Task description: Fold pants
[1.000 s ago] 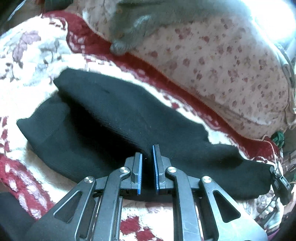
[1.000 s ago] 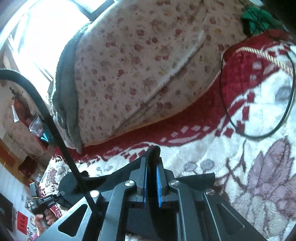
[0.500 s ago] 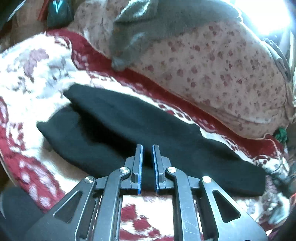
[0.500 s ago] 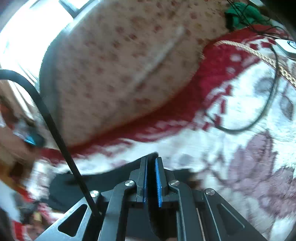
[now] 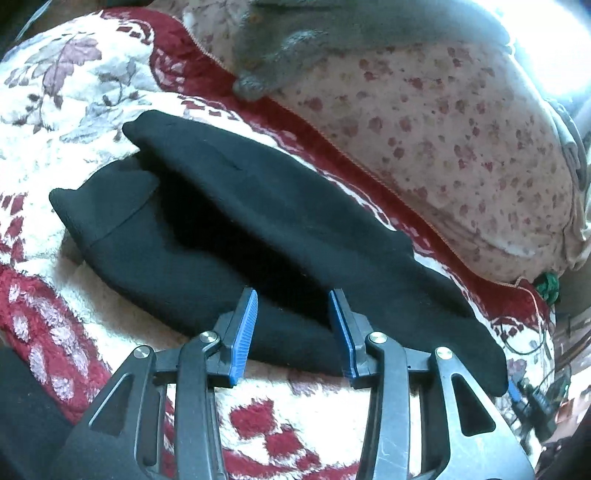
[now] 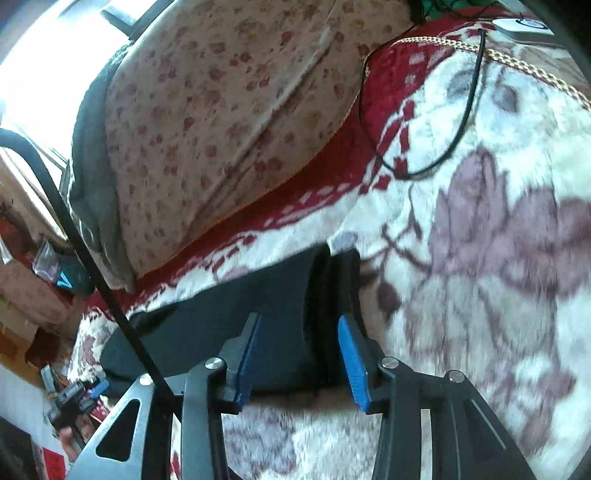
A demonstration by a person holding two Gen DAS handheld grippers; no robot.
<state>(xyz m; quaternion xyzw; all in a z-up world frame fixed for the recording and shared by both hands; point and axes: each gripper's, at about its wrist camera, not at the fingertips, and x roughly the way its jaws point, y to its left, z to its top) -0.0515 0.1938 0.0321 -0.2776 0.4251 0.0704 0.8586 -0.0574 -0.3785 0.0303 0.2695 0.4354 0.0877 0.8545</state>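
The black pants (image 5: 258,229) lie folded lengthwise on the red and white floral blanket (image 5: 74,92), one layer over the other. My left gripper (image 5: 291,306) is open, its blue-padded jaws apart just above the near long edge of the pants, holding nothing. In the right wrist view the same pants (image 6: 229,325) run off to the left. My right gripper (image 6: 299,332) is open over the upturned end of the pants, with the cloth between the spread jaws but not pinched.
A large floral pillow (image 5: 461,147) with a grey cloth (image 5: 332,33) on it lies beyond the pants. A thin black cable (image 6: 458,122) loops on the blanket at the right. The other gripper (image 6: 77,402) shows far left in the right wrist view.
Both grippers were shut on the pants edge and have opened, letting the cloth go. The pants now rest flat on the blanket.
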